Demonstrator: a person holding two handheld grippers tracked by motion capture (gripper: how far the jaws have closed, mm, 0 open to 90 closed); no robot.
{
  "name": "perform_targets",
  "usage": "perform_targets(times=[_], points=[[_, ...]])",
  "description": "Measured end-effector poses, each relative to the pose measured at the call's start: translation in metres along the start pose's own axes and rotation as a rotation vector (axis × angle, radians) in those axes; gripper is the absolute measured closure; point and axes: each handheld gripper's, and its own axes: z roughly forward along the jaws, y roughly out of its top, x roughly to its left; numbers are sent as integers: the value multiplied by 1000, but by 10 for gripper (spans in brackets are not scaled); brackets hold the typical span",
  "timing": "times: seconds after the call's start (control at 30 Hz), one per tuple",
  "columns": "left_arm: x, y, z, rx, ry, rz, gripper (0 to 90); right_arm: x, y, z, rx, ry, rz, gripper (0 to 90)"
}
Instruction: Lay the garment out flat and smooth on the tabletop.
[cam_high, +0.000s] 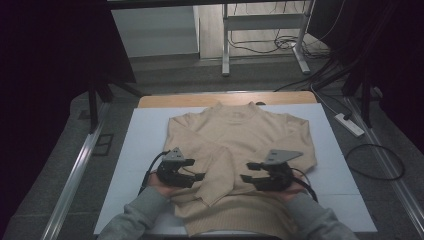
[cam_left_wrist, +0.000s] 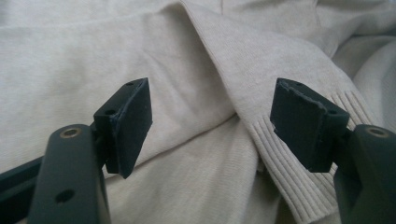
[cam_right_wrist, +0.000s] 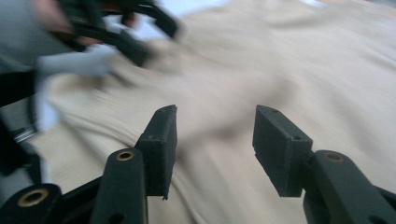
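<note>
- Sweater (cam_high: 240, 145): beige knit, lying flat on the white sheet (cam_high: 145, 135) that covers the table (cam_high: 165, 100). The collar points away from you and the hem lies at your edge. Its long axis runs from you toward the far side.
- Folded sleeve (cam_high: 220, 175): laid slantwise across the lower chest, cuff end down toward the hem, between your two hands. In the left gripper view the ribbed cuff (cam_left_wrist: 289, 182) lies just beyond the pads, crossing over the body cloth.
- Left tongs (cam_high: 197, 176): at the sweater's left edge, pointing inward toward the sleeve. Jaws stand apart with nothing clamped; cloth lies beyond them, and neither pad presses on it.
- Right tongs (cam_high: 246, 172): over the right half of the sweater, pointing inward, facing your left tongs across the sleeve. Jaws are parted and empty; the right gripper view is blurred, but bare knit shows in the gap.
- Key relation: the sleeve lies between both sets of tongs. Your left tongs sit slightly nearer its edge, by my reading.
- Hand pose: both forearms come in from your edge, in grey sleeves (cam_high: 145, 210). Your hands hold the grippers low over the cloth, roughly level, tips turned toward each other.
- Judgement: the sleeve fold looks placed; a fold of the body probably comes next.
</note>
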Motion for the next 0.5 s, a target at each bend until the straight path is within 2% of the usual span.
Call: perform_targets(times=[0.17,0.27,0.4,0.5], points=[[-5,6,14,24,-30,5,294,-29,-34,-32,24,-117,69,471],[-7,9,24,39,-45,18,334,-38,-45,-42,31,-154,88,465],[-7,12,33,49,-92,4,362,-47,-54,-48,39,-165,125,457],[-3,11,39,54,-137,-34,382,-49,-59,-51,41,-174,134,457]])
